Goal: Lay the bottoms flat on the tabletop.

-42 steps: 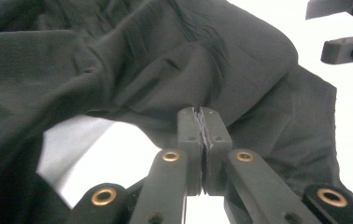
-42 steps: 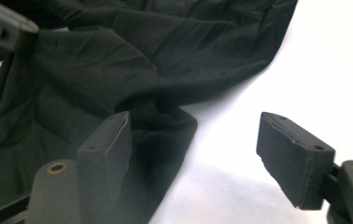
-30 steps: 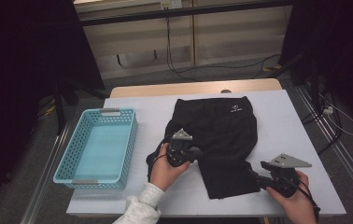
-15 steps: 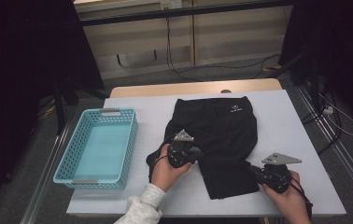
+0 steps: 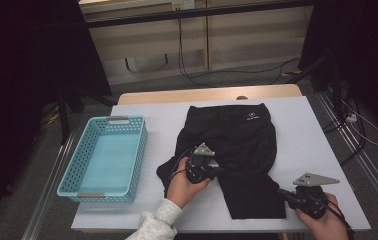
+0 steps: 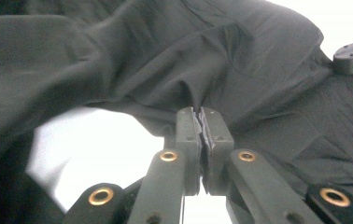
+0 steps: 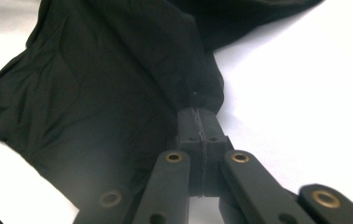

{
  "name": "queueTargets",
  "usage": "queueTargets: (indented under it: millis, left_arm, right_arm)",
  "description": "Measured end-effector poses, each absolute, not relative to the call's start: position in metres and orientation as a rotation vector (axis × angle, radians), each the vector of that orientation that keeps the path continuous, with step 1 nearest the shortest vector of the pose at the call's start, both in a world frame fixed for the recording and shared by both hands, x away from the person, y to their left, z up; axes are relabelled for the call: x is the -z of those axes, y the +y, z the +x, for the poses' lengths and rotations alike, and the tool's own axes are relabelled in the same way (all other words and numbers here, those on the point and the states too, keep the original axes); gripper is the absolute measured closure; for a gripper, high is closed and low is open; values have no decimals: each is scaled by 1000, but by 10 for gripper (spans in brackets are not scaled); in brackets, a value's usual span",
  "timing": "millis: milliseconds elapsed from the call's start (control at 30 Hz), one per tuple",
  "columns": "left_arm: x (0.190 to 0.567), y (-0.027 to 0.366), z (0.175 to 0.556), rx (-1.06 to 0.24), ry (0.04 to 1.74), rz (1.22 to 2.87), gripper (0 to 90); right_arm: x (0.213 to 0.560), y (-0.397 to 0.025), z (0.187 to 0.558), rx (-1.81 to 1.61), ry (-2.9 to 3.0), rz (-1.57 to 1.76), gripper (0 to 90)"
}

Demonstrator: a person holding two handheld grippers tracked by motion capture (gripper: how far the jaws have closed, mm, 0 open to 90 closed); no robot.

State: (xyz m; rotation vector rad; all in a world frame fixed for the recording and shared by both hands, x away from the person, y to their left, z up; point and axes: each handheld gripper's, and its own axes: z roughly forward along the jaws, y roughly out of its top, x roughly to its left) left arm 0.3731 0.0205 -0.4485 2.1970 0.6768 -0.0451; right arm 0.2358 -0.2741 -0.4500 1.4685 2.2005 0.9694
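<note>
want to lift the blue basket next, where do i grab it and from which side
Grip the basket by a short end wall, at the handle slot: the near one, or the far one. Come from above with one jaw inside, one outside. The perforated walls are thin and upright, and the basket looks empty, so a rim pinch should hold.

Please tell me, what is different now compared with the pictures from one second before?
The right claw has moved left along the table's near edge to the lower right corner of the black shorts and is now shut on the cloth there. The left claw stays shut on the shorts near the crotch, almost in the same place. The blue basket and the white table have not changed.
</note>
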Motion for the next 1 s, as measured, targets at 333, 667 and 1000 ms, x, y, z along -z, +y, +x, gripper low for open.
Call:
queueTargets:
  millis: [333,667,1000]
  left_arm:
    - [447,23,374,0,665,2182,632]
    - [440,31,375,-45,680,2160,439]
    - [439,38,377,-57,694,2154,411]
  right_arm:
    - [448,-275,232,-909,2248,1491,871]
    - [443,-266,250,-1040,2099,1412,551]
    - [453,-269,262,-1005,2149,1491,900]
